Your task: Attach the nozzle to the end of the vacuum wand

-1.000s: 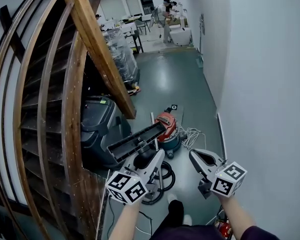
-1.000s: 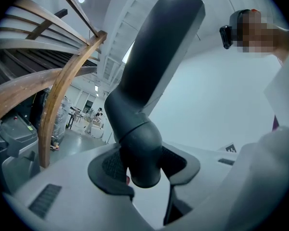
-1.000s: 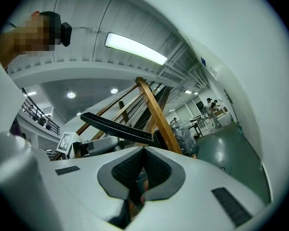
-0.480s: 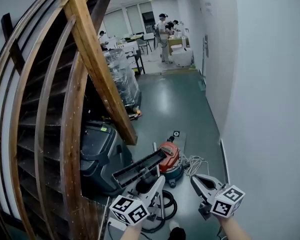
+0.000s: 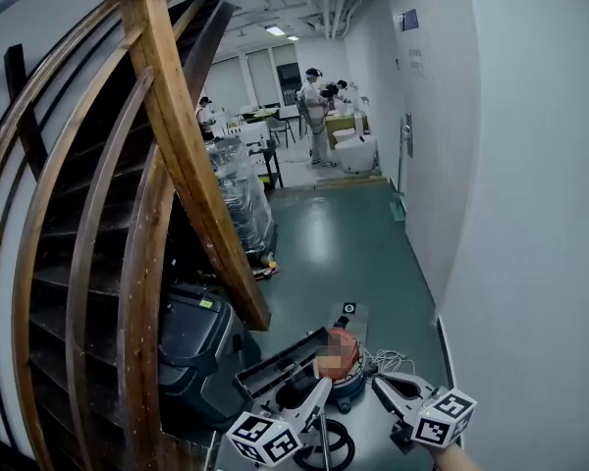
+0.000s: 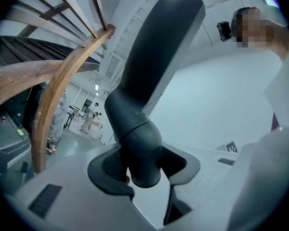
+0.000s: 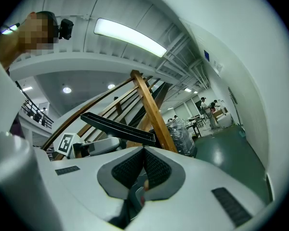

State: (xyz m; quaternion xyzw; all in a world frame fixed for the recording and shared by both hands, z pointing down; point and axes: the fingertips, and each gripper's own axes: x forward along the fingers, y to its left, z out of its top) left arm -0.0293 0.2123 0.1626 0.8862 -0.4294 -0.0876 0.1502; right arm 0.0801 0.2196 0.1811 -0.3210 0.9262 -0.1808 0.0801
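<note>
My left gripper (image 5: 309,395) is shut on the round neck of a black floor nozzle (image 5: 275,361), whose long flat head slants up and to the left. In the left gripper view the nozzle's neck (image 6: 137,148) sits clamped between the pads, at my left gripper (image 6: 144,172). My right gripper (image 5: 385,389) is shut with nothing in it; in its own view the right gripper (image 7: 143,170) has its pads together, with the nozzle (image 7: 118,124) beyond. The red vacuum canister (image 5: 348,366) stands on the floor just ahead, with a black hose (image 5: 326,447) coiled beside it. I cannot make out the wand.
A curved wooden stair railing (image 5: 187,165) fills the left. Under it stand a black machine (image 5: 191,346) and a plastic-wrapped stack (image 5: 240,194). A white wall (image 5: 530,214) runs close on the right. A white cord (image 5: 385,361) lies by the canister. People (image 5: 314,116) stand far down the hall.
The head view has lifted toward the hall, so both grippers and the canister now sit lower in it. The nozzle stays in my left gripper; the right stays shut.
</note>
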